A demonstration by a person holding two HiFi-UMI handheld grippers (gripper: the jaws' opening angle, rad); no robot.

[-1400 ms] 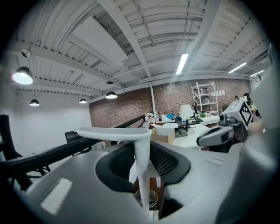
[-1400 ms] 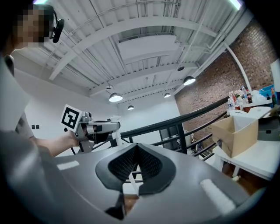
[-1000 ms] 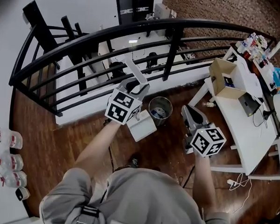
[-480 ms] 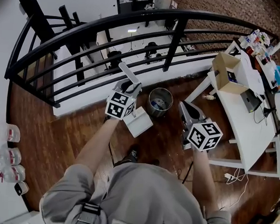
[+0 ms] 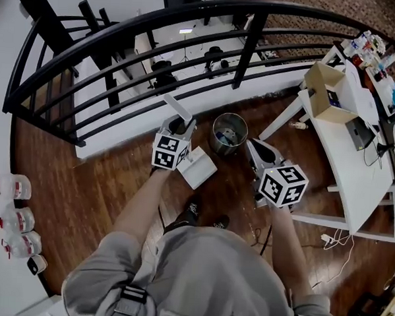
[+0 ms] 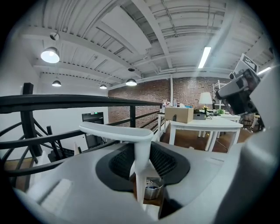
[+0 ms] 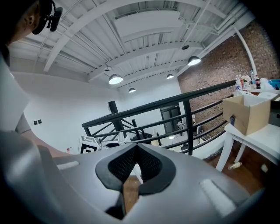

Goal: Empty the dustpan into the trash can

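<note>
Item: dustpan (image 5: pixel 198 167), white; handle clamped in the jaws of the left gripper (image 5: pixel 179 125). It sits lower than a second ago, at 7 o'clock of the steel trash can (image 5: pixel 228 132), clear of the rim.
Right gripper (image 5: pixel 258 156): jaws closed, empty, also lowered.
Tipping likely finished; set-down pending.

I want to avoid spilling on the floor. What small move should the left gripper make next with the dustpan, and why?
Probably shift the dustpan sideways until its edge is over the open trash can, and only then tip it. The left gripper has its jaws shut on the handle, but the dustpan sits beside the trash can, not above it.
</note>
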